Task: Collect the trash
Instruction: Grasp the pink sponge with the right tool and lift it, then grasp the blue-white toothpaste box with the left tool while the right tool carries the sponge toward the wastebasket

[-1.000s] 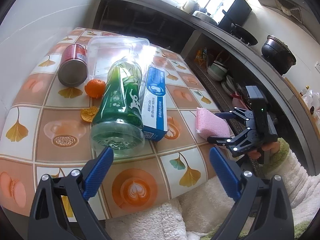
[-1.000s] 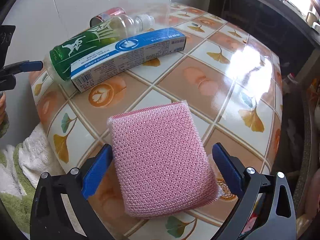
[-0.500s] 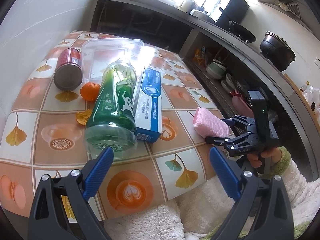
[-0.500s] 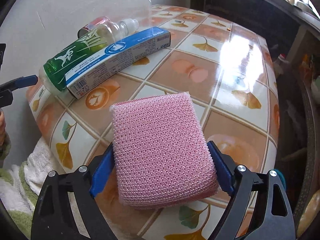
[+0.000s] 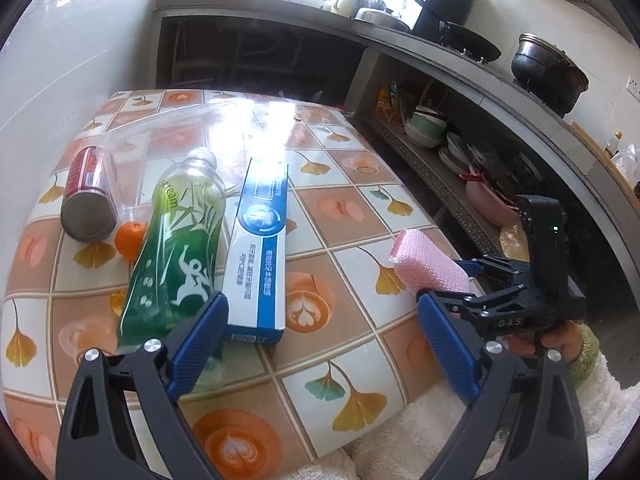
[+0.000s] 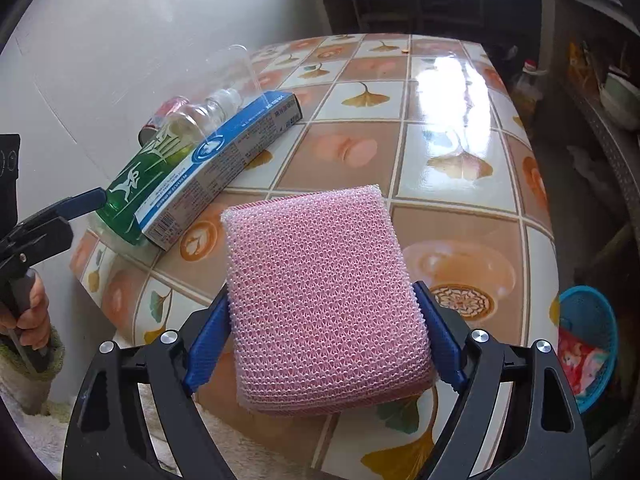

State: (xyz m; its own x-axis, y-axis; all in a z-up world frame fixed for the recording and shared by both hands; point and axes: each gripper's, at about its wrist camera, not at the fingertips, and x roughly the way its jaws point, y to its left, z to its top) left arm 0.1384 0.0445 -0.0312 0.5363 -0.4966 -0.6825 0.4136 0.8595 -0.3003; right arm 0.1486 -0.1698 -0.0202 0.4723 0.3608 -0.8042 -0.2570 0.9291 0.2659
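My right gripper (image 6: 326, 338), low in the right wrist frame, has just closed its blue pads onto the pink mesh sponge (image 6: 320, 300). My left gripper (image 5: 320, 344) fills its own frame's bottom, jaws apart, gripping nothing.

Each hand-held gripper is a black frame of angular, triangular-cutout arms with round silver screws at the joints and ribbed blue pads on its fingers: the left hand-held gripper (image 5: 320, 344) and the right hand-held gripper (image 6: 326, 334) match. The right one's body, seen from the left wrist camera, carries pale lettering and a small green light. The person wears fluffy white clothing with green cuffs.
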